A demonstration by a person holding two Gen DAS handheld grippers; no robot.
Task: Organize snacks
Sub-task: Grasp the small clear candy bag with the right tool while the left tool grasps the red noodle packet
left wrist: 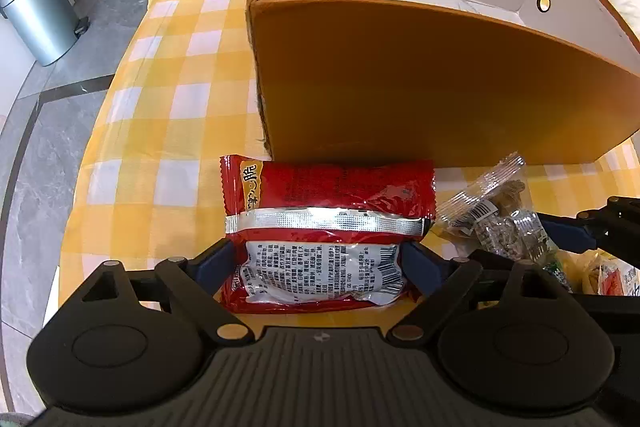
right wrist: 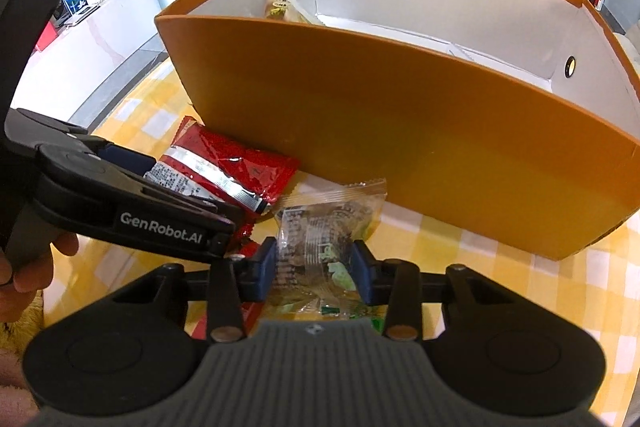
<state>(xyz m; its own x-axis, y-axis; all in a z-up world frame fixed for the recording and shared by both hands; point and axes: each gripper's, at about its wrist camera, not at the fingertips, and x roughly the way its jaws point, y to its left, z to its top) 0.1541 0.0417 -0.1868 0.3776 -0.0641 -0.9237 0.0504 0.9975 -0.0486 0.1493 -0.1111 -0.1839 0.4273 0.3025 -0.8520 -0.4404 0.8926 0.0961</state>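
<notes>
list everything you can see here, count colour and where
red snack packet: 1, red and silver, on the tablecloth against the box front, between the left fingers
clear snack packet: 1, transparent with green print, right of the red one, between the right fingers
pale snack packet: 1, cream, inside the box
box: 1, orange outside, white inside, on the table
tablecloth: 1, yellow-white check
bin: 1, silver, on the floor
left gripper: black, blue pads
right gripper: black, blue pads
</notes>
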